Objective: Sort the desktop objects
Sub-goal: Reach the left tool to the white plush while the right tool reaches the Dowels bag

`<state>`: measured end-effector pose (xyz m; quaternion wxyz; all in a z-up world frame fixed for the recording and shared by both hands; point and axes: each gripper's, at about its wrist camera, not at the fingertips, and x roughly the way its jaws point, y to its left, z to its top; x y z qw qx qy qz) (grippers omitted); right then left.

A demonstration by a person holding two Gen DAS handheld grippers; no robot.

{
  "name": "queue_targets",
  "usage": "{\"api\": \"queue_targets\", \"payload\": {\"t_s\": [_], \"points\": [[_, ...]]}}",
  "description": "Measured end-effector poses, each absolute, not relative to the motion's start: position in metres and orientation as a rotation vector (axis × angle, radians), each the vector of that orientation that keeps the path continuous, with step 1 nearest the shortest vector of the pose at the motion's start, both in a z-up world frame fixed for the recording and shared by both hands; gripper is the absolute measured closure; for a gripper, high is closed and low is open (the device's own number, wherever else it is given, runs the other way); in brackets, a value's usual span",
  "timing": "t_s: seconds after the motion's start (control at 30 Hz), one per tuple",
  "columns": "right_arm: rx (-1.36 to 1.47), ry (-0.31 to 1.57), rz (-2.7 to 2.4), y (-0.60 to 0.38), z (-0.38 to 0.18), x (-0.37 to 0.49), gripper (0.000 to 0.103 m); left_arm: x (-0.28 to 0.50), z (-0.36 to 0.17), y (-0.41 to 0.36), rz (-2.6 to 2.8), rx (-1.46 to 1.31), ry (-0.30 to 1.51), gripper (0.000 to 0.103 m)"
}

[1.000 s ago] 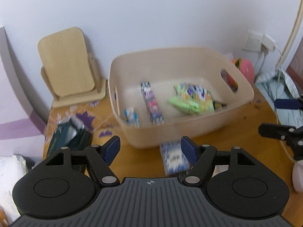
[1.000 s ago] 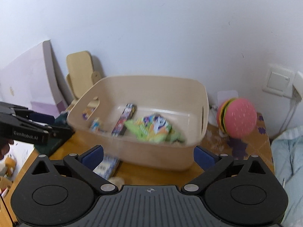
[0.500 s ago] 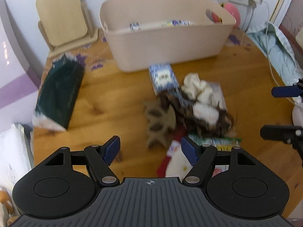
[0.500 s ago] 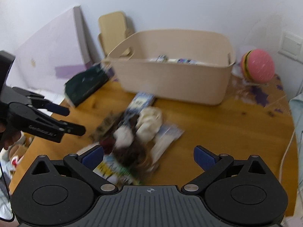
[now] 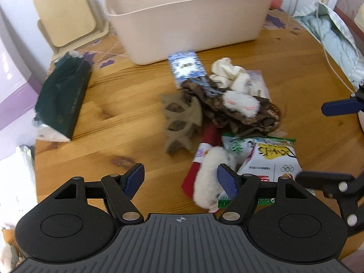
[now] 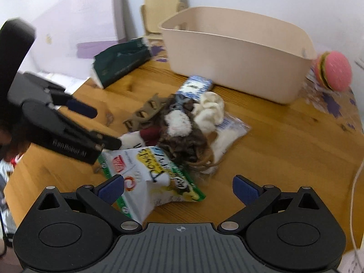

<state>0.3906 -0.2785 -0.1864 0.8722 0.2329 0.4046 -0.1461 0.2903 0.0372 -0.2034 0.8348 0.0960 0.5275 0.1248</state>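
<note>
- Left gripper [image 5: 180,178] hanging low over the near edge of the pile; jaws wide apart, nothing between the pads; one pad just beside a white fluffy sock [image 5: 210,179], probably lined up as a first pick.
- Right gripper [image 6: 178,187] likewise spread wide and empty; poised over the white-and-green snack bag [image 6: 150,175], which lies partly between its fingers but untouched by either pad.
- Pile heaped mid-table [image 5: 127,104], in front of the beige bin [image 5: 188,20]; loose clutter apparently waiting to go into the bin, hence both claws angled down at it.
- Snack bag flat on the wood; long axis running from the near left toward the far right in the right wrist view; print readable from that side.
- White fluffy sock lying over a red cloth [image 5: 210,136]; long axis roughly toward and away from the left camera, slightly slanted.
- Blue patterned packet [image 5: 187,67] flat, just in front of the bin wall; long axis pointing at the bin.
- Dark green tissue pack [image 5: 62,97] well apart to the left, lengthwise toward the wall; likely no part of the sorting.
</note>
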Motion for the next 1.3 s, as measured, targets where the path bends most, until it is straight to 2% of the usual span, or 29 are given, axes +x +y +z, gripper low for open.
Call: {"api": "queue_targets", "payload": {"t_s": [0.33,0.53,0.77,1.03,1.3], "points": [[0.586,0.87,-0.44,-0.292,-0.196,0.366,0.0,0.301,-0.218,-0.005,0.163,0.22,1.137,0.031],[0.643,0.861,-0.431,-0.289,-0.198,0.366,0.0,0.299,-0.217,0.015,0.244,0.19,1.15,0.031],[0.607,0.859,-0.403,-0.271,-0.195,0.394,0.0,0.297,-0.221,0.058,0.361,0.029,1.197,0.031],[0.612,0.992,-0.47,-0.267,-0.221,0.413,0.0,0.294,-0.227,0.065,0.362,0.018,1.211,0.031],[0.677,1.02,-0.523,-0.278,-0.245,0.394,0.0,0.311,-0.239,0.056,0.317,0.066,1.253,0.031]]}}
